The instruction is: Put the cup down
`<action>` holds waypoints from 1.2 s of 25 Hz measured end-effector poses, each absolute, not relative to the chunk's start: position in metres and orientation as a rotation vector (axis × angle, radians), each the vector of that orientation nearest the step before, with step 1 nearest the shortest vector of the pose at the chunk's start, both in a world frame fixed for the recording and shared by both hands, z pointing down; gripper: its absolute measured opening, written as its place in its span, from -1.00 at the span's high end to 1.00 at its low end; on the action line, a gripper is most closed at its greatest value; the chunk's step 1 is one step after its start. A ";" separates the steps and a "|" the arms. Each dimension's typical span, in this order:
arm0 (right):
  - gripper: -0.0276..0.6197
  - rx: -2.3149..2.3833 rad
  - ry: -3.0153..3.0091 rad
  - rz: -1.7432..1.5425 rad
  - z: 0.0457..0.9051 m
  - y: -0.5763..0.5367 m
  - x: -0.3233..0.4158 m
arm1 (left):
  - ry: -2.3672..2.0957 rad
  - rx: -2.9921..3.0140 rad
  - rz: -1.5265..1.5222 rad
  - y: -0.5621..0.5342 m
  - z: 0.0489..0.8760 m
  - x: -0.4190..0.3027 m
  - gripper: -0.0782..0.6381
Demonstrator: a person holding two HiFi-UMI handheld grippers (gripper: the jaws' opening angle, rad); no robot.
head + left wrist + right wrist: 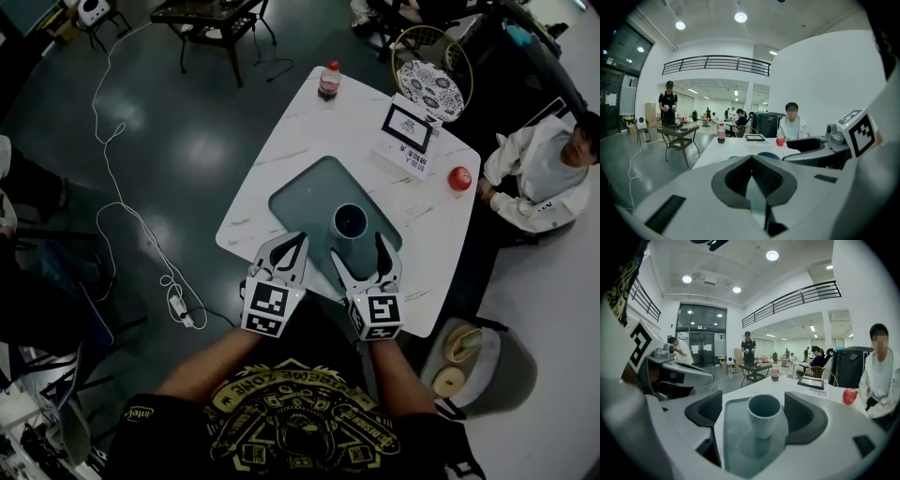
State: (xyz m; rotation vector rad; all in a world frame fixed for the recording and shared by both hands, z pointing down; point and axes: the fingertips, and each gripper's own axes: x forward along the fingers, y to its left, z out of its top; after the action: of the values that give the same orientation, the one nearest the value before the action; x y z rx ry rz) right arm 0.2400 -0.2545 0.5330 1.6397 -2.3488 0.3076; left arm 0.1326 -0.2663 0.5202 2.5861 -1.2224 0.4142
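Cup (764, 416): upright on the grey mat (736, 446) on the white table (281, 150) — set down, I judge.
Right gripper (357, 248): jaws spread, cup between them, untouched.
Left gripper (752, 161): clenched, empty.
Remaining: I only back away.

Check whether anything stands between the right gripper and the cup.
Nothing visible does. The cup stands upright on the grey-green mat, right in the gap of the right gripper, whose jaws are open. It touches neither jaw, and only bare mat shows on either side of it.
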 end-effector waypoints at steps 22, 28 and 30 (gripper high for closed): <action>0.81 1.628 -2.429 0.256 0.477 -0.199 0.165 | -1.258 2.667 0.284 -0.212 0.464 0.073 0.75; 0.89 1.612 -2.445 0.250 0.468 -0.184 0.134 | -1.293 2.668 0.257 -0.192 0.455 0.039 0.75; 0.89 1.606 -2.449 0.254 0.465 -0.177 0.124 | -1.303 2.668 0.247 -0.185 0.453 0.028 0.75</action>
State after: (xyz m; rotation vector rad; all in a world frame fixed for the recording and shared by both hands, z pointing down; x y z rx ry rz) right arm 0.1237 -0.1768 0.4650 1.6060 -2.4493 0.2538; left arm 0.0281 -0.1848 0.4531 2.6683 -1.3033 0.2473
